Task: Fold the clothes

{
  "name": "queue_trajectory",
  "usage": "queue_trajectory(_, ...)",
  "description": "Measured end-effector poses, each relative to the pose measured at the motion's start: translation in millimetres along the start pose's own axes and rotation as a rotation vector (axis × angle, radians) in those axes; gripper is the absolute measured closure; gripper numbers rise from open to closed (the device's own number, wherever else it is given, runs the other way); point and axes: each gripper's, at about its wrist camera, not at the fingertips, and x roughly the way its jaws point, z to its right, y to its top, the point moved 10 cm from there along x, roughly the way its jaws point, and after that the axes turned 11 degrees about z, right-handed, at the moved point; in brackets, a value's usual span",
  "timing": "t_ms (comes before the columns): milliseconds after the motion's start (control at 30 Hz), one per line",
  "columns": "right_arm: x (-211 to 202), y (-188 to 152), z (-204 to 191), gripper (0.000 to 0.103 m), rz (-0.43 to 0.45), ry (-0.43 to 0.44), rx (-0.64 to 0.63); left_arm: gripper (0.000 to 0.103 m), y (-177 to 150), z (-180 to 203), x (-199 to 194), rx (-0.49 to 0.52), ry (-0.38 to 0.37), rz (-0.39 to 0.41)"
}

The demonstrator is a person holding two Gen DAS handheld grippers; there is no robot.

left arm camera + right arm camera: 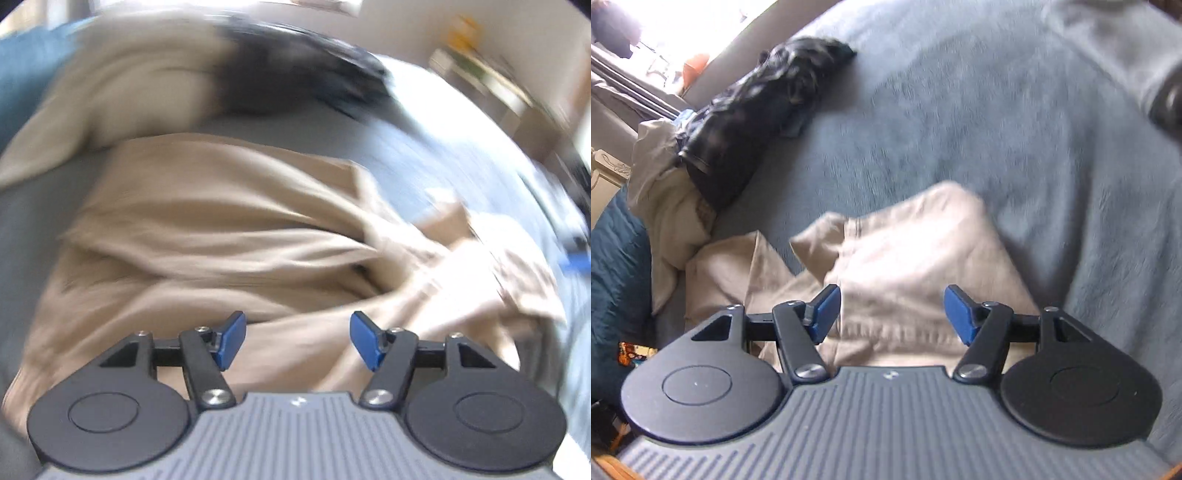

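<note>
A tan garment is seen spread in loose, rumpled folds across the middle and lower part of the left wrist view, lying on a grey-blue fleece blanket. Its cloth is bunched toward the right of the frame, where the folds are blurred. In the right wrist view the same tan garment is shown in the lower centre, with a folded edge turned up near the middle of the frame and the grey-blue fleece blanket filling the upper and right parts.

The left gripper is held wide open low in its frame, above the tan cloth; nothing is caught between its blue pads. The right gripper is likewise held wide open over the garment, its blue pads closed on nothing. Whether either gripper touches the cloth cannot be told.

A black garment is seen heaped at the top centre of the left wrist view, beside a cream-coloured cloth at the upper left. In the right wrist view the black garment lies at the upper left, partly over the cream-coloured cloth, and a teal cushion is seen at the left edge
</note>
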Motion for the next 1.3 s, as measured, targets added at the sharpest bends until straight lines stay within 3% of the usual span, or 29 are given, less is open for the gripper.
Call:
queue_trajectory(200, 37, -10, -40, 0.026, -0.044, 0.009, -0.198, 0.036, -14, 58, 33, 0.23, -0.049, -0.046)
queue_trajectory(300, 64, -10, -60, 0.023, -0.049, -0.014, -0.315, 0.037, -18, 66, 42, 0.239, -0.054, -0.057)
queue_trajectory(433, 101, -15, -59, 0.023, -0.115, -0.051, -0.352, 0.038, -21, 65, 43, 0.222, -0.066, -0.062)
queue_trajectory(500, 108, -16, -53, 0.037, -0.124, -0.07, -0.369, 0.042, -21, 64, 43, 0.223, -0.074, -0.057)
queue_trajectory(567, 104, -13, -51, 0.077, -0.11, -0.06, -0.365, 0.044, -22, 63, 41, 0.222, -0.083, -0.052)
queue_trajectory(600, 101, -11, -48, 0.088, -0.101, -0.066, -0.36, 0.045, -23, 62, 42, 0.22, -0.085, -0.051)
queue_trajectory(700, 86, -1, -41, 0.094, -0.051, -0.09, -0.358, 0.05, -23, 63, 43, 0.216, -0.09, -0.044)
queue_trajectory(900, 9, 36, -26, 0.096, 0.107, -0.098, -0.296, 0.053, -22, 64, 37, 0.218, -0.084, -0.018)
queue_trajectory(1133, -148, 70, 8, 0.096, 0.291, -0.111, -0.187, 0.053, -19, 63, 30, 0.203, -0.069, 0.03)
queue_trajectory(1300, -255, 64, 31, 0.096, 0.373, -0.106, -0.079, 0.049, -13, 60, 24, 0.123, -0.103, 0.051)
